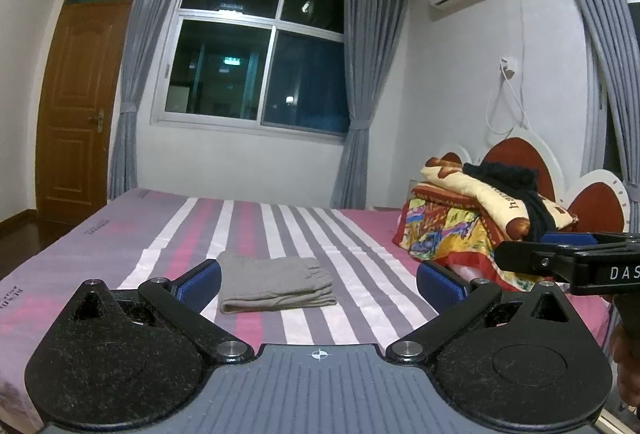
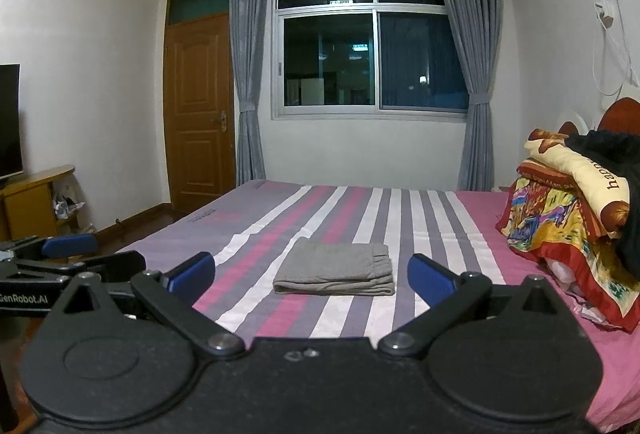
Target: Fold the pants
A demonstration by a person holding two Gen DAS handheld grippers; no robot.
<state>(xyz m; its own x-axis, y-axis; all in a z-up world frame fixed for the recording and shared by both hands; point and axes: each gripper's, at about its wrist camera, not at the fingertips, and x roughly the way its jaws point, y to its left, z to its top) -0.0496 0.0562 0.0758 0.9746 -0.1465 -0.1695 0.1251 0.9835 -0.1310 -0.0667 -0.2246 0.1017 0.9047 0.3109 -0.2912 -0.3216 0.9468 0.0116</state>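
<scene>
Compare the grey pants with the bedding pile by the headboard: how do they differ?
The grey pants are folded into a flat, neat rectangle; the bedding pile is heaped high and rumpled. The pants are plain grey; the pile is multicoloured, with a black garment draped on top. Both rest on the striped bed, untouched by either gripper.

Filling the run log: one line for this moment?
pants: folded, flat on bed | left tool: open, empty | right tool: open, empty

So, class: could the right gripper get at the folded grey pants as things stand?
Probably yes: the right gripper is open, facing the grey pants on the striped bed, with nothing between them.
</scene>
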